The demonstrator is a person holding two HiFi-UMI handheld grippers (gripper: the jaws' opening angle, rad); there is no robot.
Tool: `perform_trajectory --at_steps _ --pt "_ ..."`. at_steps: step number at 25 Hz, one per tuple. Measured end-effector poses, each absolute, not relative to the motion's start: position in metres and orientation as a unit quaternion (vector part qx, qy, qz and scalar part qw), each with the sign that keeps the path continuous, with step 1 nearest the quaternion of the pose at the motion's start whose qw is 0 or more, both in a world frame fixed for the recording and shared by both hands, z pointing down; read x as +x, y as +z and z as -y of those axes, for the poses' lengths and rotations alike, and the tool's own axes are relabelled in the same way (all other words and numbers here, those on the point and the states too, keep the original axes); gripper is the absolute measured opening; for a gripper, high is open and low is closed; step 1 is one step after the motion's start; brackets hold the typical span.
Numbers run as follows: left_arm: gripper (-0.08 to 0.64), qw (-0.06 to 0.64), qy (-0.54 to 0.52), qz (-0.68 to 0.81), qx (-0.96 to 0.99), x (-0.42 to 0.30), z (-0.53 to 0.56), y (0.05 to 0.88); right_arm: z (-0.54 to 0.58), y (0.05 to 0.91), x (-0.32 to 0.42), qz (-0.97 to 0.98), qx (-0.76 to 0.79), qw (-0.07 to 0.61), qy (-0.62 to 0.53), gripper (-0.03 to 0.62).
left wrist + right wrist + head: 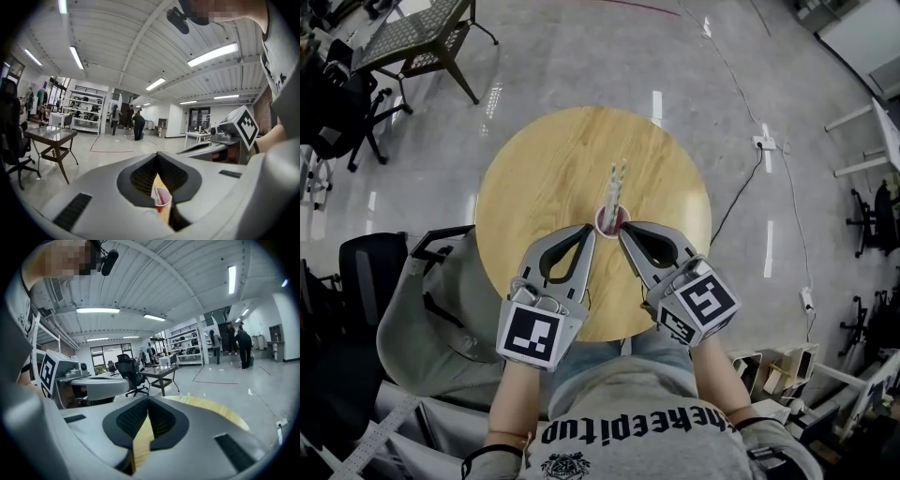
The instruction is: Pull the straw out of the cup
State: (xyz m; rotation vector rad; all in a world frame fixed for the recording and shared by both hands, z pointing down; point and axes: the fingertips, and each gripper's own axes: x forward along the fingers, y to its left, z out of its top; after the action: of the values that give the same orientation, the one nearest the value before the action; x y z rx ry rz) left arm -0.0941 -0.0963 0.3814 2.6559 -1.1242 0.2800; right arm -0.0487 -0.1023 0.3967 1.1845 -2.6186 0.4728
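The only writing I can pick out is on the person's shirt (628, 424), at the near edge of the head view. It is a line of dark lettering that seems to include "keepitup", and I can't read the rest. Each gripper carries a cube with square black-and-white markers (532, 335), which are patterns rather than words. I see no label on the cup.

My left gripper (592, 231) has its jaws drawn almost together, with only a thin slit between the pads and nothing gripped. In its own view the red cup (163, 196) shows through that slit, low down and just beyond the tips (157, 153). I can't tell whether a pad touches the rim.

My right gripper (623, 232) is likewise nearly closed, and its own view (148, 399) shows only bare wood through the narrow gap, so it holds nothing. From above, the two sets of tips converge on the cup (606, 225), one just to each side of it. The straws (617, 180) stand up out of the cup, leaning away from both tools.

The cup sits on a round table (544, 159) of pale wood grain, under and ahead of both grippers. Around it is a glossy grey floor (581, 47), with a cable (741, 183) trailing off to the right gripper's side.

The room is a large white hall with ribbed ceiling panels and strip lights. To the left of the left gripper stands a small glass-topped table (50, 136). Well ahead of it there are people standing (138, 125) and shelving (89, 112) — all far from the tools.
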Motion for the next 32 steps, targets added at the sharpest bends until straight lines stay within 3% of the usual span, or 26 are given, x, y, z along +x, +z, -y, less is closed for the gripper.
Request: perform_trajectory --at_steps 32 --pt "0.023 0.171 0.098 0.406 0.893 -0.123 0.117 0.412 0.150 0.477 -0.043 0.846 0.440 0.196 0.227 0.041"
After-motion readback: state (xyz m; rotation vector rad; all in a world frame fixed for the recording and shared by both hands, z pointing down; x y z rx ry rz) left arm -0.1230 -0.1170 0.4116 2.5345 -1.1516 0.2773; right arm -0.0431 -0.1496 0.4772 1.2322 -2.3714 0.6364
